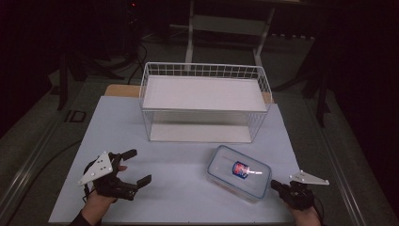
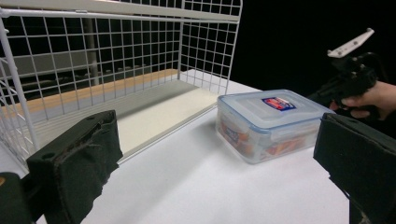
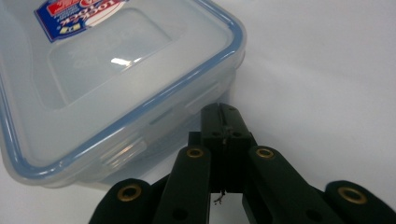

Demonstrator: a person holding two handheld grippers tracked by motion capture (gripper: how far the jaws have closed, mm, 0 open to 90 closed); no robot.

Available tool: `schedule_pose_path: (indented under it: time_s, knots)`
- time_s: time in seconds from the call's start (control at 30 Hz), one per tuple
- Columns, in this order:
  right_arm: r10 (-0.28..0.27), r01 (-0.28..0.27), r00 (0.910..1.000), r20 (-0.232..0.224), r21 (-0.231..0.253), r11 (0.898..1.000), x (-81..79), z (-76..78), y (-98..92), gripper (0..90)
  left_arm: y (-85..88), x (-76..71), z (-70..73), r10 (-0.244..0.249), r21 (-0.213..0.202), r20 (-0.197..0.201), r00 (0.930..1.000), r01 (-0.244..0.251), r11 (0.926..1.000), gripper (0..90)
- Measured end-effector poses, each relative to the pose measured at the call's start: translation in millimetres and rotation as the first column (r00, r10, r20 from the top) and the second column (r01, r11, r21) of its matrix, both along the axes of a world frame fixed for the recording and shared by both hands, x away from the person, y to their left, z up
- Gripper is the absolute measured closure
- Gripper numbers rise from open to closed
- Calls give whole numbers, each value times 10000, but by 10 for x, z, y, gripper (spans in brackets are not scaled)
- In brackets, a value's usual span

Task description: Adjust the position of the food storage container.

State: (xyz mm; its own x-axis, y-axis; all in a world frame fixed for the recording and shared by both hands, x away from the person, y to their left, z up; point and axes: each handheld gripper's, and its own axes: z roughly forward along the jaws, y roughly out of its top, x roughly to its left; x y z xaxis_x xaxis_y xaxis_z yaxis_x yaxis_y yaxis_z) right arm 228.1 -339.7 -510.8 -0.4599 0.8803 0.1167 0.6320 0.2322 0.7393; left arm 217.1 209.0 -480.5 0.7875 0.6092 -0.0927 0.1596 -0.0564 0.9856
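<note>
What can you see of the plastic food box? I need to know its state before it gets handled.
The plastic food box is a clear rectangular container with a blue-rimmed snap lid, shut, bearing a red and blue label. Orange-looking contents show through its wall. It lies flat on the white table, skewed, in front of the wire basket. The shut right gripper sits at its side latch; contact is unclear.

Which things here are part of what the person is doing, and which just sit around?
In use: clear lidded food box; right gripper, shut, tips at the box's side; left gripper, open, apart from it.

Just there: white wire basket; white table cover.
</note>
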Motion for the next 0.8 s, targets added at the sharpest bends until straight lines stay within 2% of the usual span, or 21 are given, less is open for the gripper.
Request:
schedule_pose_path:
  time_s: [0.27,0.47,0.8]
  knots:
    - [119,-116,9999,91,-335,9994,311,-36,135,900,-12,0,-8,-65,14,-24,10000,65,10000,8]
    - [303,-293,9994,168,-548,9981,469,-38,240,900,-18,7,-11,-73,28,-34,10000,73,10000,7]
    - [347,-338,9993,166,-524,9981,733,-110,375,900,-23,12,-18,-136,38,-90,9999,136,9999,7]
